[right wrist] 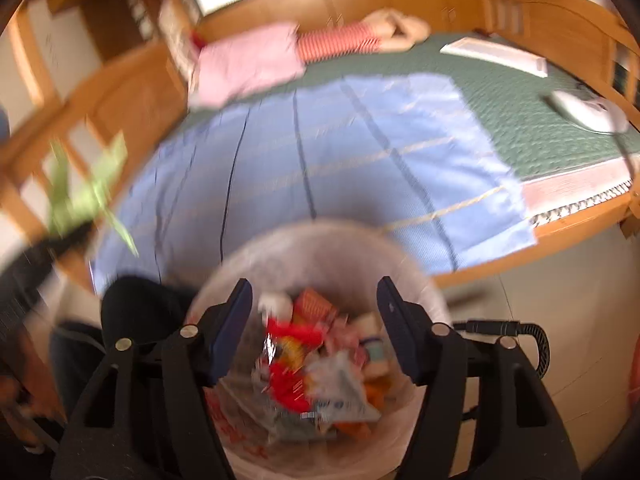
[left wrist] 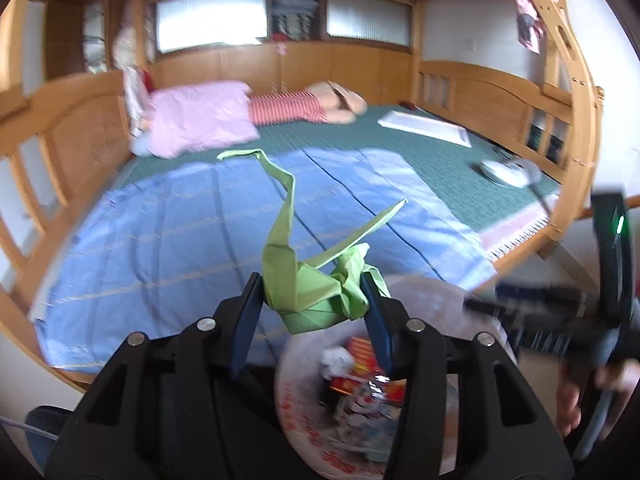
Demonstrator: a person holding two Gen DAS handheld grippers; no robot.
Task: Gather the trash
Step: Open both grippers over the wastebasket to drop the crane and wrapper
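A: So, left wrist view vs right, what differs?

B: Left view shows the green paper crane (left wrist: 316, 288) sharp, clamped btwn the left gripper (left wrist: 314, 304) pads, neck and tail sticking up. Right view only gets it as a green blur at far left (right wrist: 86, 188), w/ the left gripper too blurred to read.

A: And the trash bin?

B: Right view looks straight into the trash bin (right wrist: 412, 264): pale liner, red and orange wrappers (right wrist: 304, 364) piled inside. Left view catches only part of it (left wrist: 304, 432), below the crane and behind the fingers.

A: Right gripper?

B: Right gripper (right wrist: 314, 324) has fingers apart, nothing btwn them, pointing down over the bin mouth. Left view shows it as a dark smear at right (left wrist: 560, 312), w/ a hand (left wrist: 576, 404) under it.

A: Surroundings?

B: Bed (right wrist: 500, 268) w/ wooden frame, blue sheet (left wrist: 180, 220), pink pillow (left wrist: 200, 116). Bin sits beside the bed edge.
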